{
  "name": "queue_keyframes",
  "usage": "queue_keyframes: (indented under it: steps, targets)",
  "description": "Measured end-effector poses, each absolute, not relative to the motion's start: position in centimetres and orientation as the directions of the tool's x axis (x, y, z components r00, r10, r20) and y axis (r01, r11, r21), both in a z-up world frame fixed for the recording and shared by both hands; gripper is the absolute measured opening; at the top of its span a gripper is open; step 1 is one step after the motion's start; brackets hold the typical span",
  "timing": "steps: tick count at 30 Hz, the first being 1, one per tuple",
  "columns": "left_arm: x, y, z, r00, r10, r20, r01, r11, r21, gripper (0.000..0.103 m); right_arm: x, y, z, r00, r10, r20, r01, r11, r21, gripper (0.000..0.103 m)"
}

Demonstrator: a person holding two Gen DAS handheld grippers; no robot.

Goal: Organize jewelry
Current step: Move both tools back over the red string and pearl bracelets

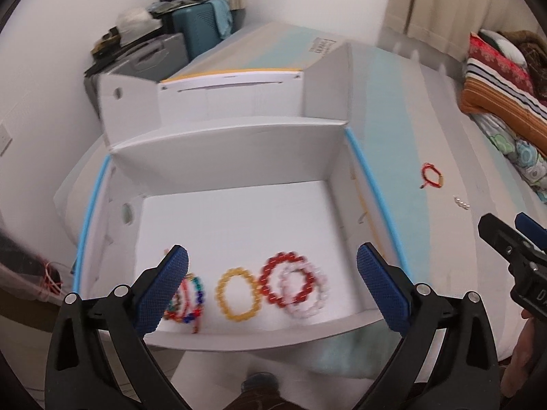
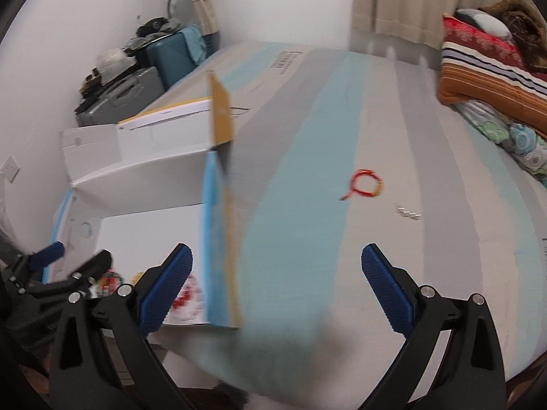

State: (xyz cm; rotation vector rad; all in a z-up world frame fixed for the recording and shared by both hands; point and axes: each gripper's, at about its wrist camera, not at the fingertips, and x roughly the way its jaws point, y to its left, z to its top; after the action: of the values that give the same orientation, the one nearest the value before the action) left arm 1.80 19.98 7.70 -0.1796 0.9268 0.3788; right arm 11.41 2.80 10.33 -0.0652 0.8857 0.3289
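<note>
The red cord bracelet (image 2: 365, 182) lies flat on the striped bed cover (image 2: 307, 239), outside and right of the white box (image 1: 239, 205), far ahead and slightly right of the right gripper (image 2: 277, 287), the nearer tool, whose jaws gape wide and empty.

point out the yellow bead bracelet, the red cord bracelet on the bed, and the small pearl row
yellow bead bracelet (image 1: 237, 294): left wrist view, its bead ring's right side.
red cord bracelet (image 2: 365, 184): right wrist view, its loop.
pearl row (image 2: 407, 212): right wrist view, its middle.

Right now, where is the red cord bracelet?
In both views the red cord bracelet lies on the bed, right of the box, beside small silver beads.
</note>
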Motion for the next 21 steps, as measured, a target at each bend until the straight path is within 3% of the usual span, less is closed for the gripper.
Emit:
queue_keyframes:
  steps: [13, 21]
  targets:
    - [11.6, 10.4, 6.9, 0.56, 0.142, -0.816, -0.256, 0.967, -0.008, 0.097, 18.8, -8.8, 6.7, 0.595, 0.16, -0.788, -0.149, 0.985, 0.088, 0.095]
    - [18.5, 4.4, 3.3, 0.537, 0.102, -0.837, -0.174, 0.985, 0.008, 0.097, 25.2, -14.7, 3.4, 0.55, 0.148, -0.822, -0.061, 0.989, 0.137, 0.095]
